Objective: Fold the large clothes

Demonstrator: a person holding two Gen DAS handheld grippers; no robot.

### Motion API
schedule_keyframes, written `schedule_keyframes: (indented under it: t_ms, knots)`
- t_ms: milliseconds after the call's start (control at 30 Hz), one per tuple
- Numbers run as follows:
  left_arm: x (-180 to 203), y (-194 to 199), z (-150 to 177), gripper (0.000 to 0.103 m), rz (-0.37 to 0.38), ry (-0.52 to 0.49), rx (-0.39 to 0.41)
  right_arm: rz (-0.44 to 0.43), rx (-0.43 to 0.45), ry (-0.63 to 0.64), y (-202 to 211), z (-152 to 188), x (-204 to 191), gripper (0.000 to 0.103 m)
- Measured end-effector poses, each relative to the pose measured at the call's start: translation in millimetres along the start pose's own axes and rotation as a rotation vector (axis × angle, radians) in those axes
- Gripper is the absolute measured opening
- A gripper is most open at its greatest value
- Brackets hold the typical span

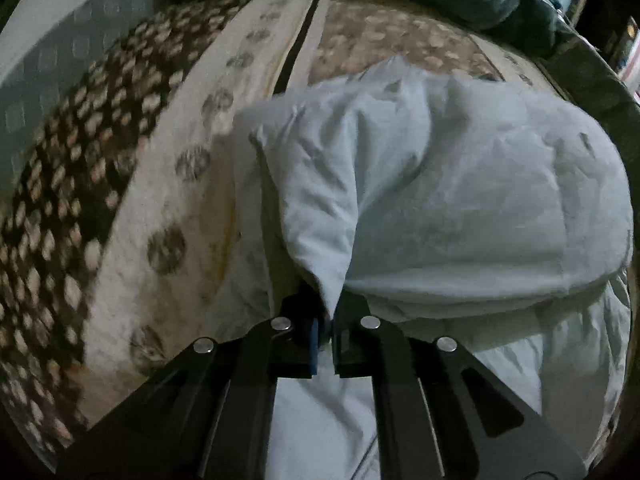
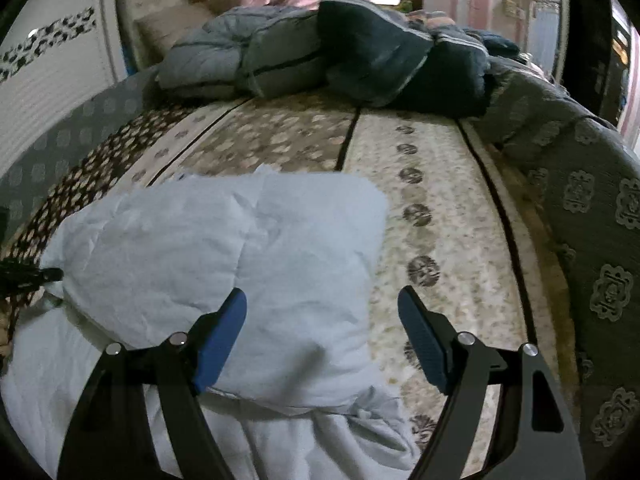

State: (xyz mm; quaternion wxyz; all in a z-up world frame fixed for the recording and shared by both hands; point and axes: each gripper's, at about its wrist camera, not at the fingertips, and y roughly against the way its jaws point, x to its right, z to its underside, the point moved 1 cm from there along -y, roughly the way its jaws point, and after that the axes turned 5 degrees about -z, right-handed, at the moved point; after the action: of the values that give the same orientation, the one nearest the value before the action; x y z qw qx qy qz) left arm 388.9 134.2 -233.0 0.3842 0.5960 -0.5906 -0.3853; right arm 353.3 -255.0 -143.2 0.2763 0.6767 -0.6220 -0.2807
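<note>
From the left wrist, the left gripper (image 1: 326, 334) is clamped on a pinched edge of the pale blue garment (image 1: 460, 208); the cloth funnels down into the narrow slit between its blue pads, so this is a real grip and not just closed jaws. The garment lies ahead and to the right of that gripper, a folded-over flap resting on a lower layer of the same fabric, all of it on the patterned bedspread (image 1: 132, 208). The held edge is the flap's near-left corner, and the fabric rises away from the fingers towards the far side of the bed

From the right wrist, the right gripper (image 2: 322, 336) stands wide apart with nothing between its pads. Its left finger overlaps the garment's (image 2: 224, 248) right part, while its right finger is over bare bedspread (image 2: 452, 216). The garment's right edge runs roughly away from the camera, and passes between the two fingers. A dark tip at the garment's far left is probably the left gripper. Judging by this, the right hand is nearer the free right edge and needs to shift slightly left and close to take it. A heap of dark quilts (image 2: 328, 48) sits well apart at the far end
</note>
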Motion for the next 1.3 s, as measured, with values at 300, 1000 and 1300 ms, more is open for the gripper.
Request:
schedule_keyframes:
  t_ms: [300, 1000, 1300]
  knots:
    - [-15.6, 37.1, 1.9, 0.077, -0.048, 0.047, 0.069, -0.005, -0.022, -0.019, 2.7, 7.1, 0.3, 0.078]
    - [141.6, 44.7, -60.3, 0.035, 0.120, -0.061, 0.103, -0.081, -0.043, -0.126, -42.4, -40.2, -16.2, 0.023]
    - [168.9, -13.5, -72.8, 0.009, 0.018, -0.094, -0.004, -0.086, -0.174, -0.150, -101.7, -35.8, -20.0, 0.022]
